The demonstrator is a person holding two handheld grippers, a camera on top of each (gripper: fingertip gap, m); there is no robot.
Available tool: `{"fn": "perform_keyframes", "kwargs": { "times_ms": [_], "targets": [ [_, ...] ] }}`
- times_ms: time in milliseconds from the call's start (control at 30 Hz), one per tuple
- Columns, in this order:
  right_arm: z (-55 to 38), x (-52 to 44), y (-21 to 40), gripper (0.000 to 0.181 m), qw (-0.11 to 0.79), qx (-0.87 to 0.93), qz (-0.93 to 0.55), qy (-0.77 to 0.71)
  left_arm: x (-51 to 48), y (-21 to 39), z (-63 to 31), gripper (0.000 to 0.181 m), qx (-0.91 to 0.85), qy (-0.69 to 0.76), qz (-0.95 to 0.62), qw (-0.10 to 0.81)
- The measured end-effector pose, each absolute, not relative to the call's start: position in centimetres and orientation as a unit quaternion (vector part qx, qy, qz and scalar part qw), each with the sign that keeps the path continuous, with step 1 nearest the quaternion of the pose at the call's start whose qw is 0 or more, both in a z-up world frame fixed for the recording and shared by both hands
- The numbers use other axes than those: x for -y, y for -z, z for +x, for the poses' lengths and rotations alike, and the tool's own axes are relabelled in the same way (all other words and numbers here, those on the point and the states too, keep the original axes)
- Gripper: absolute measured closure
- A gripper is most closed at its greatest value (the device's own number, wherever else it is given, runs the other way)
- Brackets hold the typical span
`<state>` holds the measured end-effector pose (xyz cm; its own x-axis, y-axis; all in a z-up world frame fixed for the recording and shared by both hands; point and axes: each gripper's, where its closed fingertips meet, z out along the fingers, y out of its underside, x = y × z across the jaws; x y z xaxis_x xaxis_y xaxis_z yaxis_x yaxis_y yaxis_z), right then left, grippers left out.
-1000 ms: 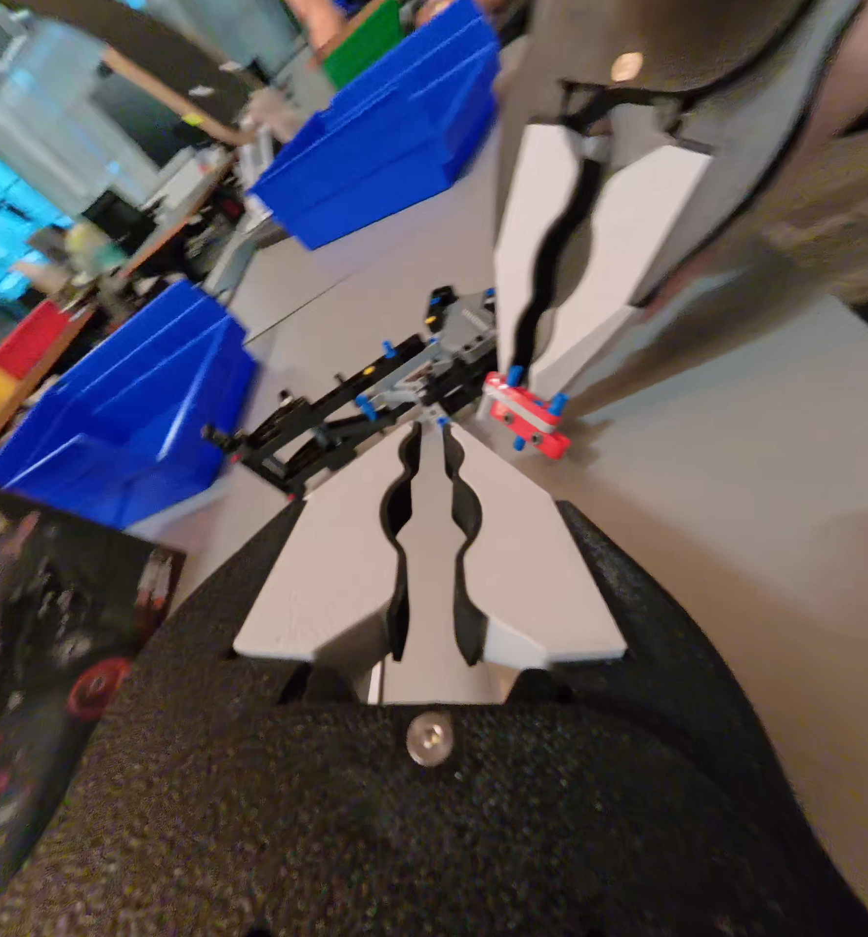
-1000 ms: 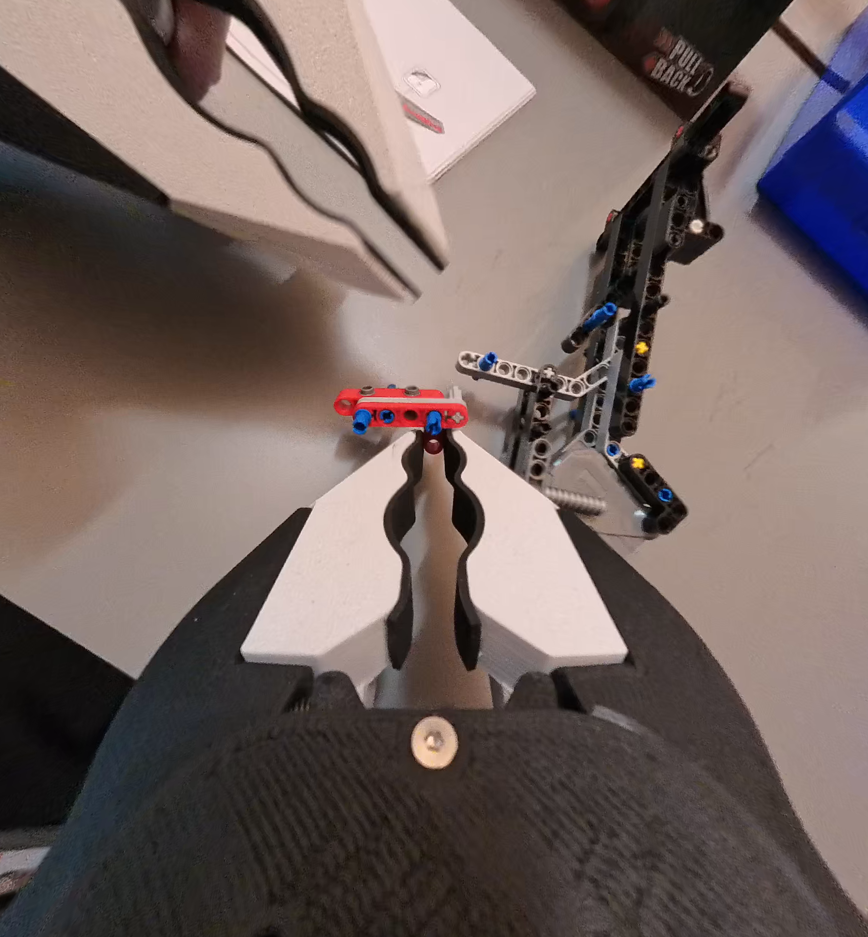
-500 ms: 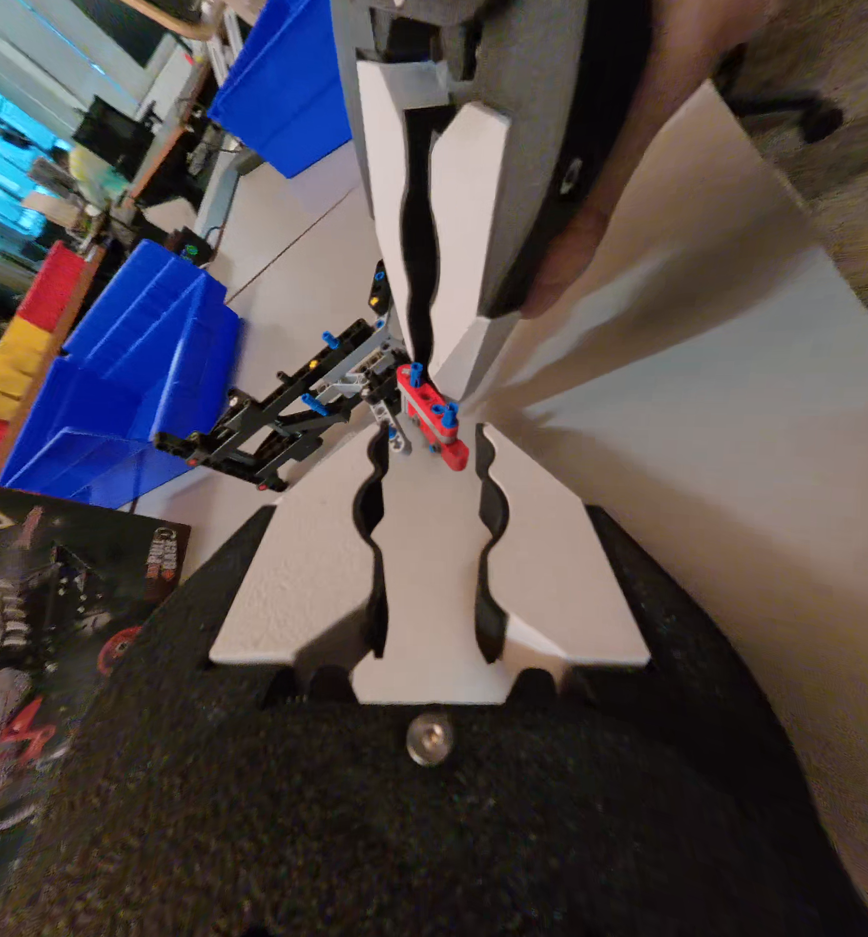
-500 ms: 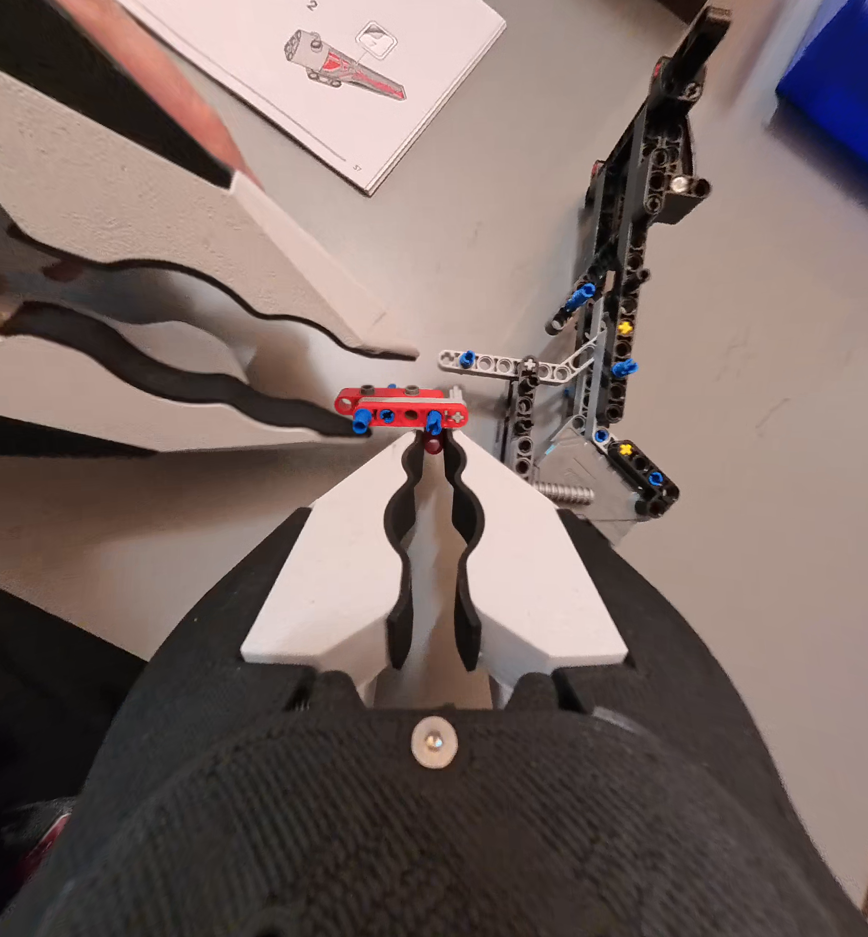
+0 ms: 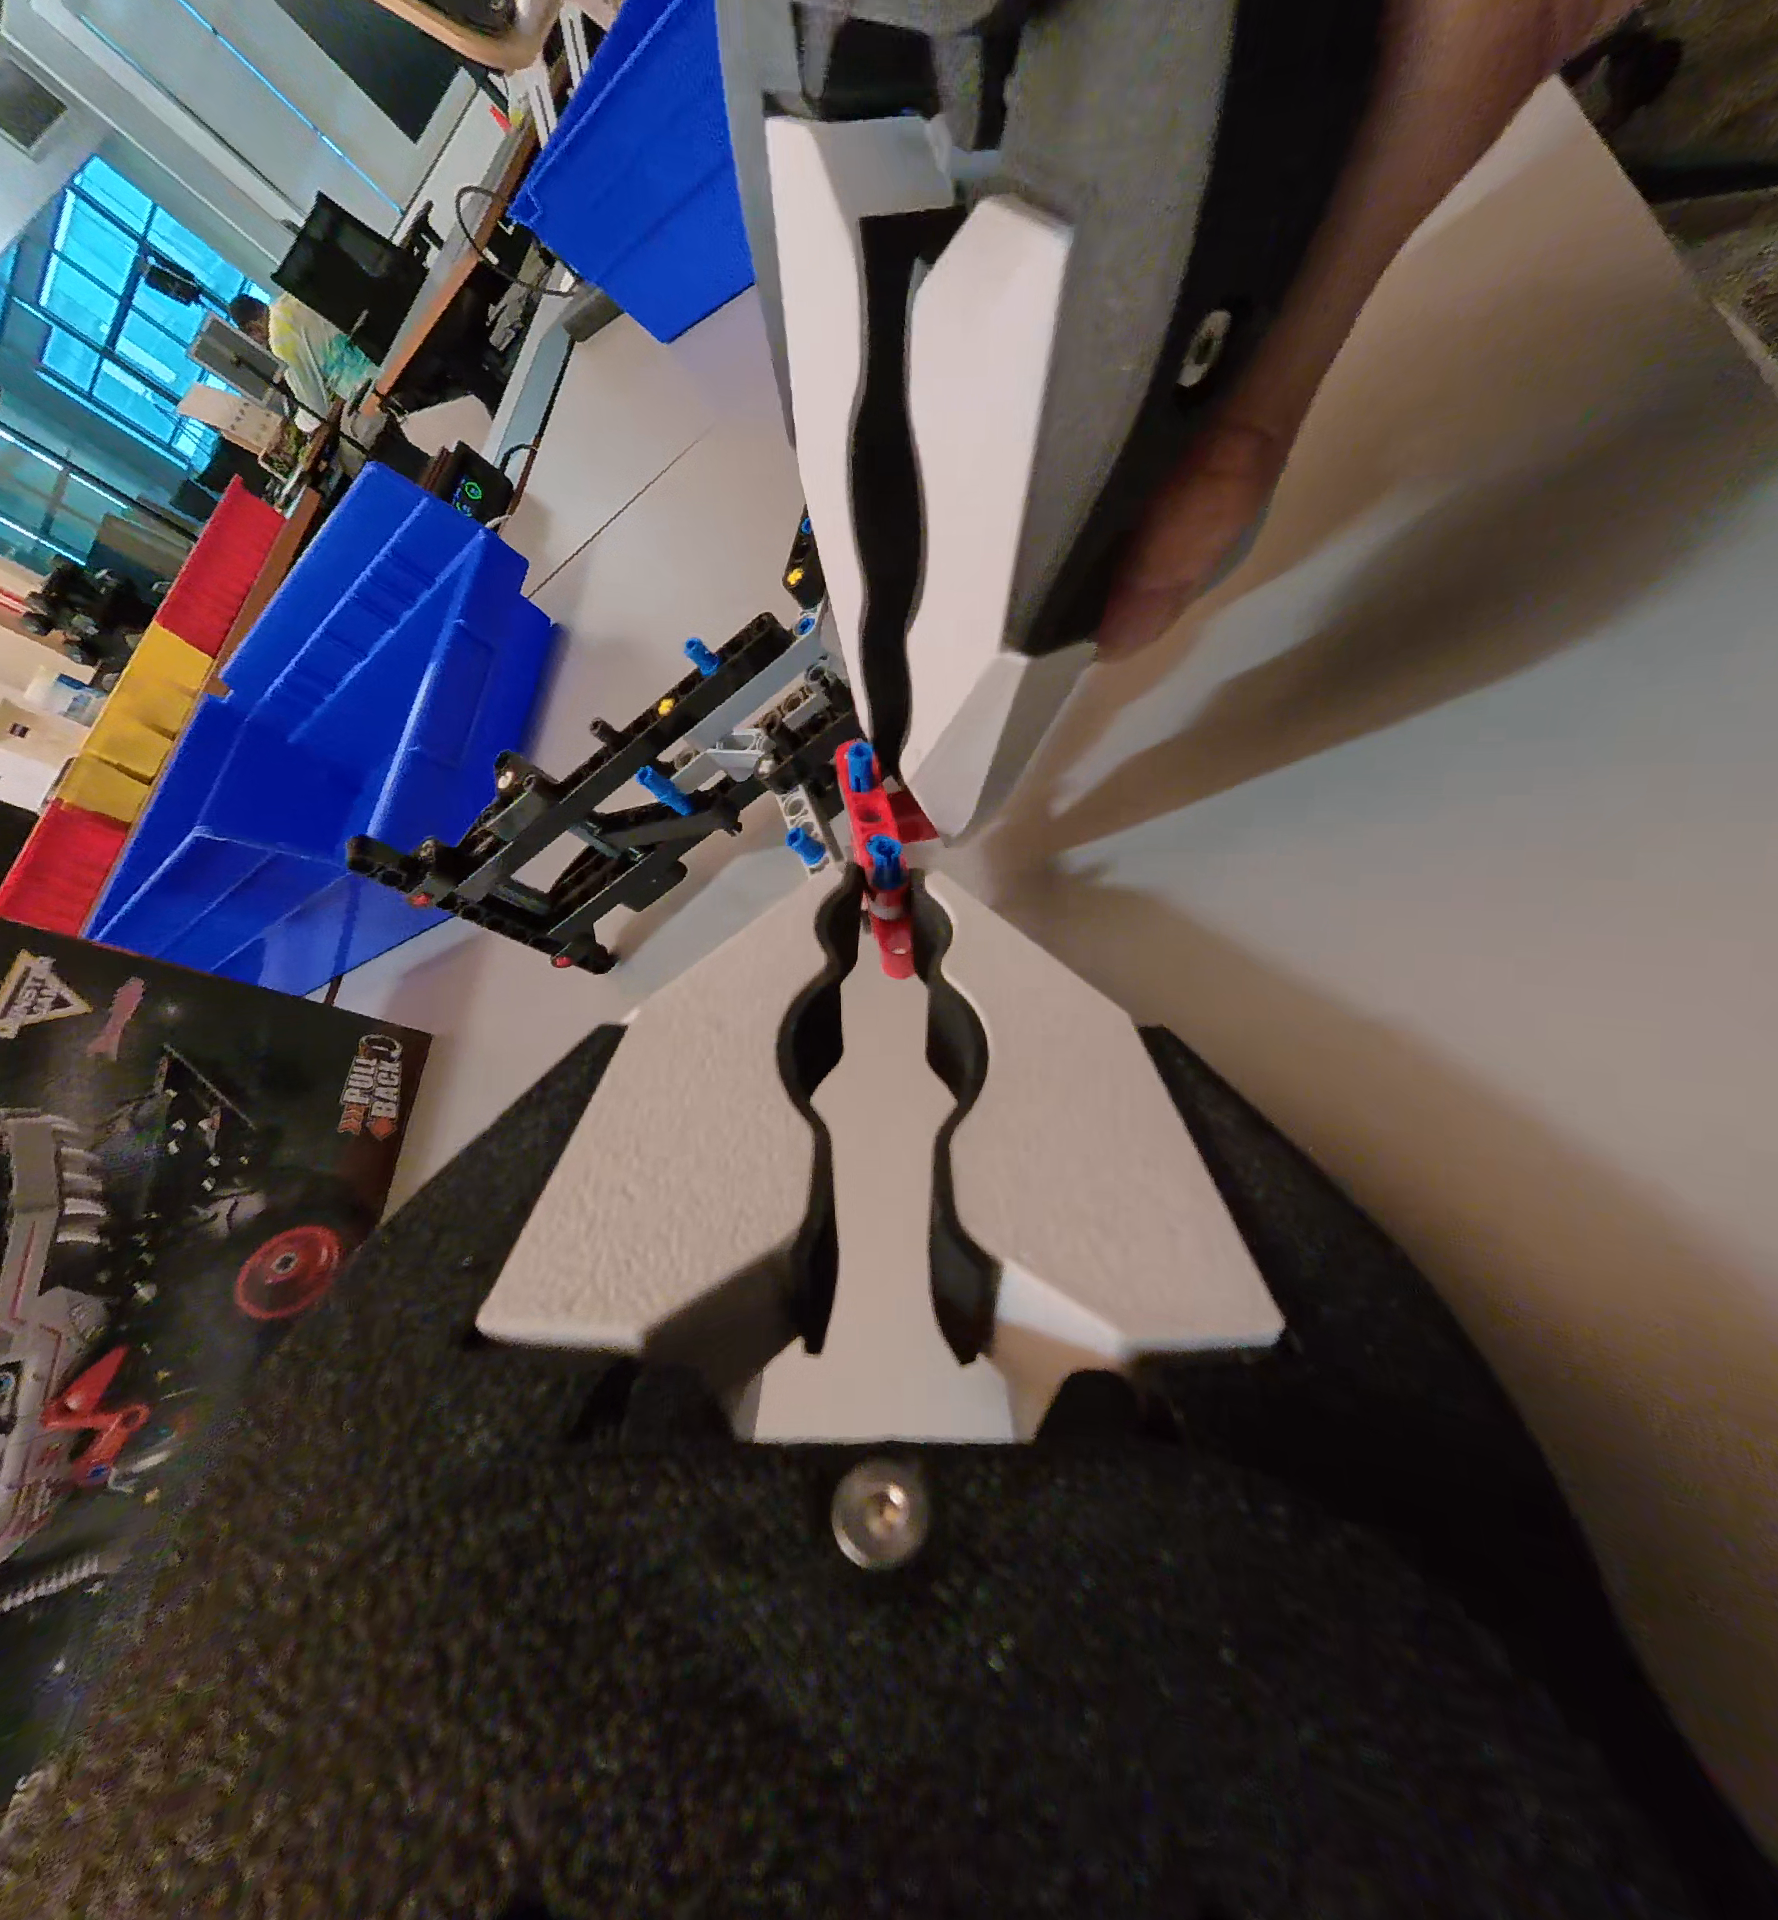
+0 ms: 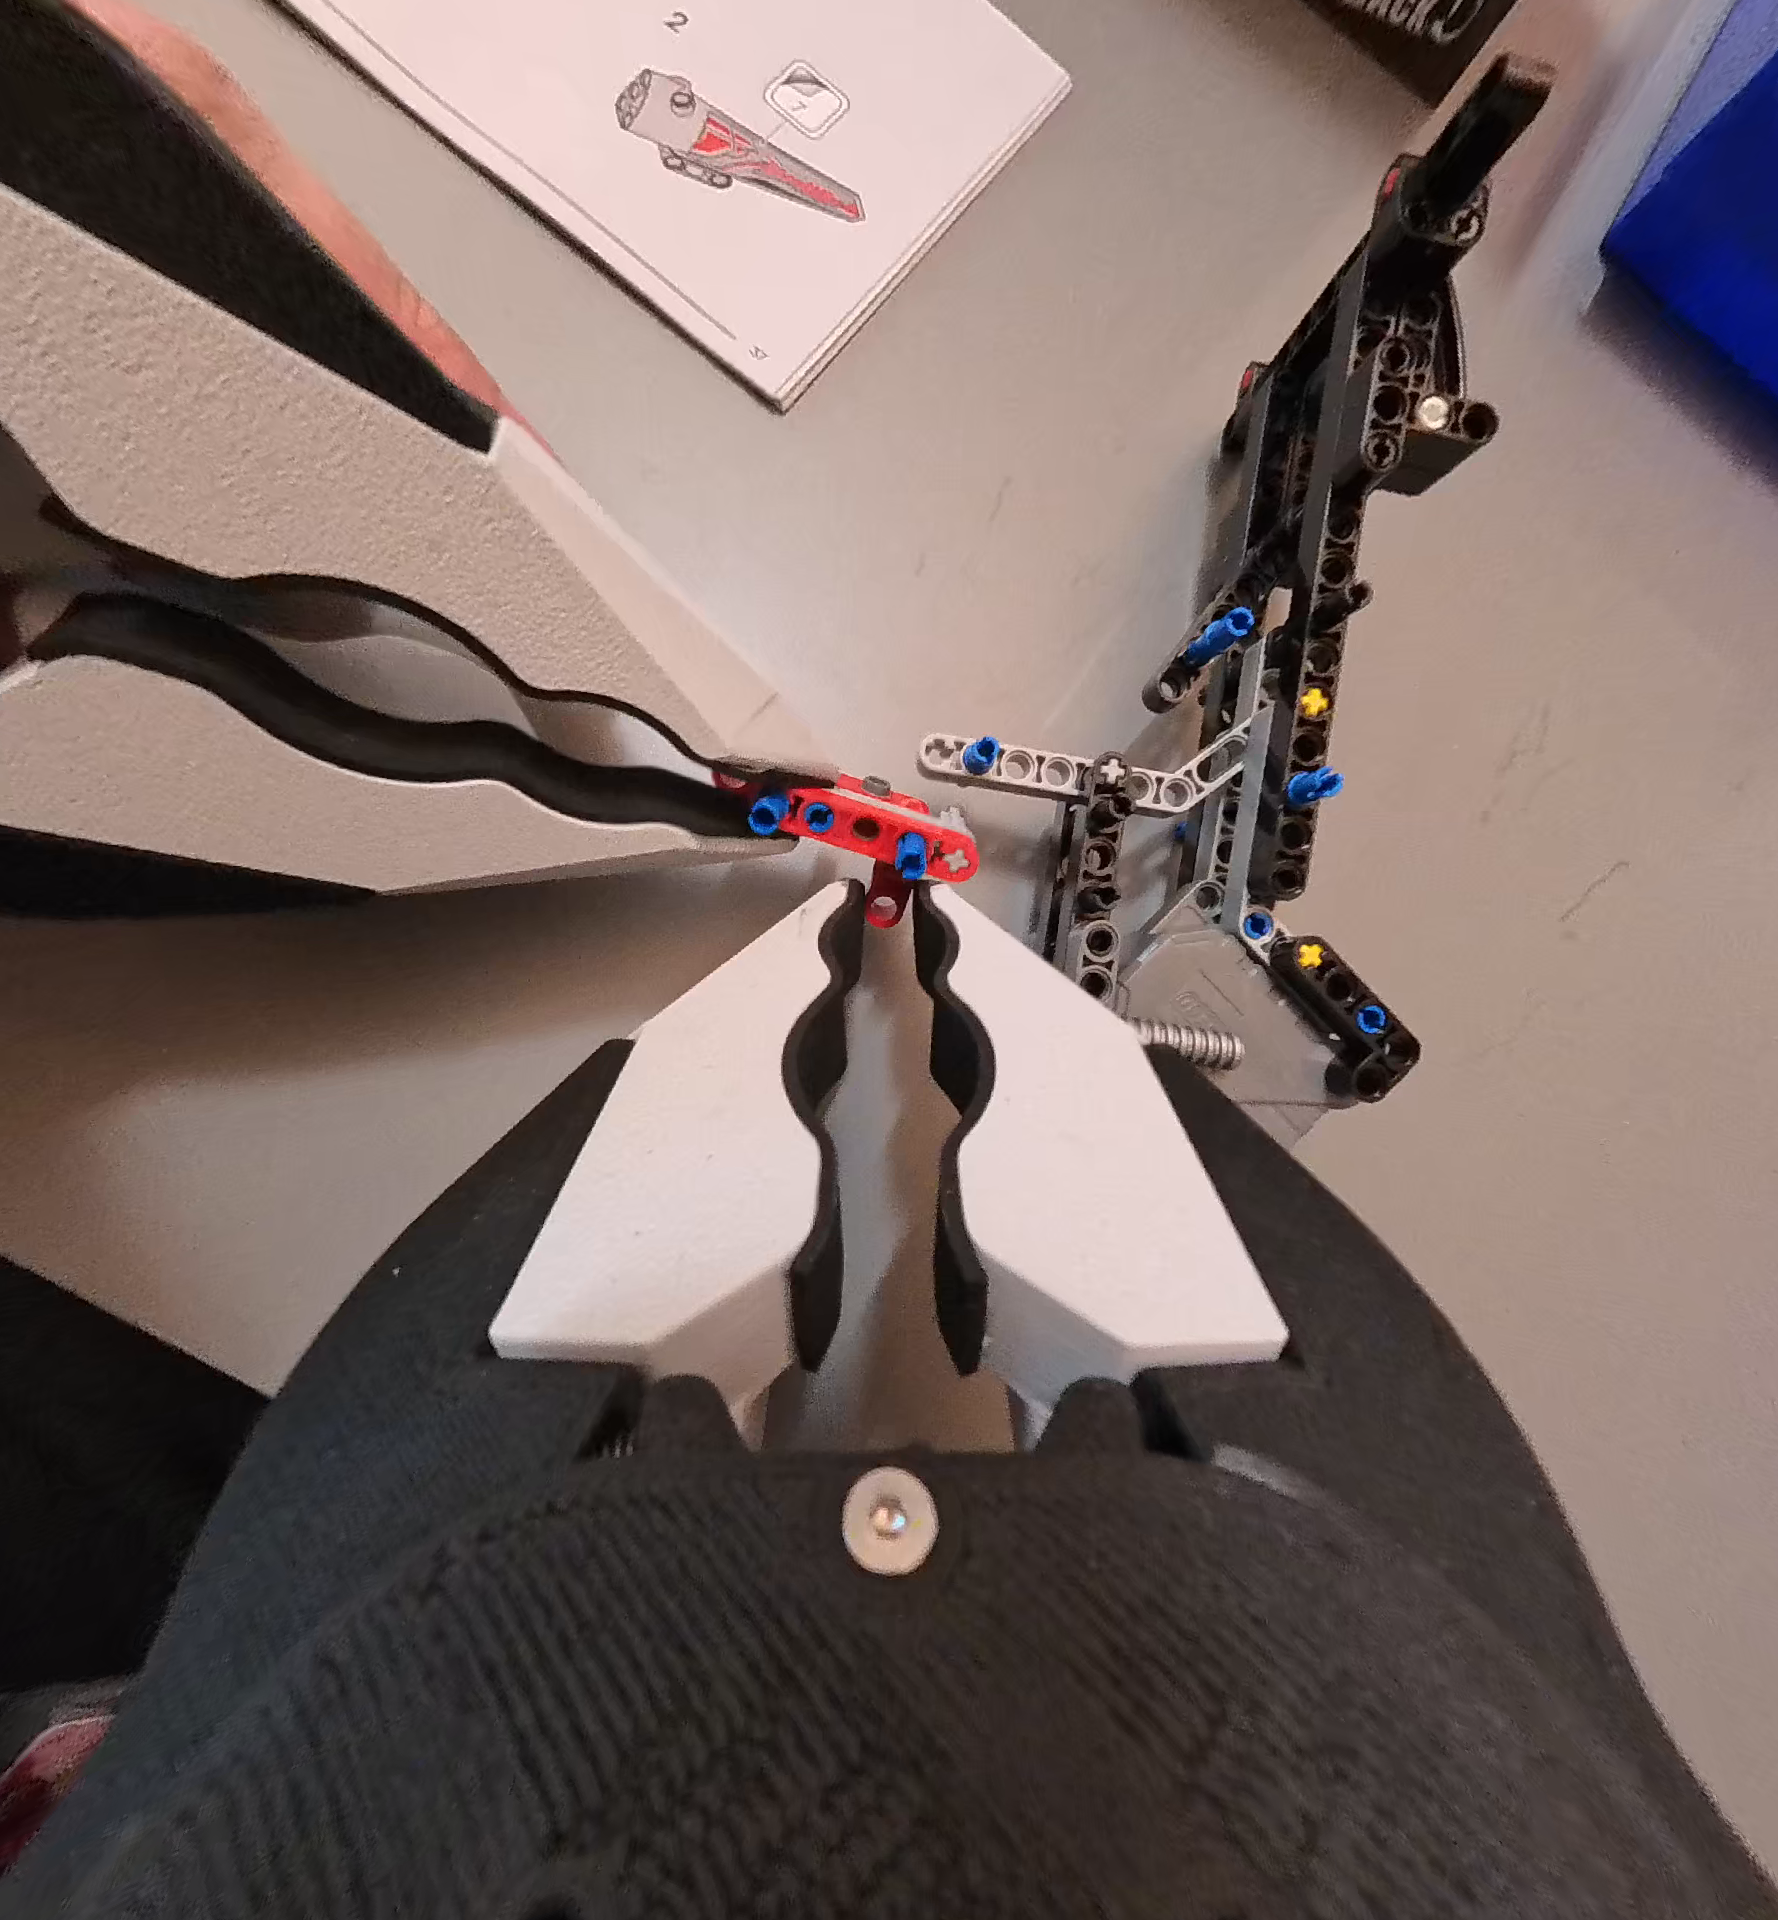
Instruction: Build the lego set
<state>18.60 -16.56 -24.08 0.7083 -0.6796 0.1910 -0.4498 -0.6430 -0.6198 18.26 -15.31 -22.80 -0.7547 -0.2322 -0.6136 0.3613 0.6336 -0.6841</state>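
A small red Technic beam piece (image 6: 864,826) with blue pins is held above the table between both grippers. My right gripper (image 6: 885,894) is shut on a red tab under the beam. My left gripper (image 5: 887,888) is closed on one end of the red piece (image 5: 869,810). In the right wrist view the left gripper (image 6: 760,805) comes in from the left. In the left wrist view the right gripper (image 5: 890,774) comes down from above. The black and grey Technic chassis (image 6: 1300,675) lies on the table just right of the piece, and shows in the left wrist view (image 5: 594,821).
An open instruction booklet (image 6: 719,156) lies at the far side of the grey table (image 6: 1591,1143). The set's dark box (image 5: 137,1195) lies at the left. Blue bins (image 5: 345,748) stand behind the chassis, with another bin (image 5: 646,156) farther back.
My left gripper swung in beside the red piece, rolled, and closed on its end. The right gripper kept holding the piece; its view came closer to the chassis.
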Motion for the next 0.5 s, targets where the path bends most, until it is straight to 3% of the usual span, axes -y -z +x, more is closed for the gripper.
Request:
{"fn": "perform_keyframes", "kwargs": {
  "times_ms": [33, 500],
  "targets": [
    [18.63, 16.53, 24.07, 0.174, 0.276, -0.315, -0.882, 0.214, 15.28, 22.79, 18.31, 0.176, -0.834, 0.428, 0.037, 0.347],
    [18.61, 16.33, 23.78, 0.18, 0.306, -0.298, -0.874, 0.232, 14.57, 22.23, 19.15, 0.177, -0.826, 0.453, -0.001, 0.334]
  ]
}}
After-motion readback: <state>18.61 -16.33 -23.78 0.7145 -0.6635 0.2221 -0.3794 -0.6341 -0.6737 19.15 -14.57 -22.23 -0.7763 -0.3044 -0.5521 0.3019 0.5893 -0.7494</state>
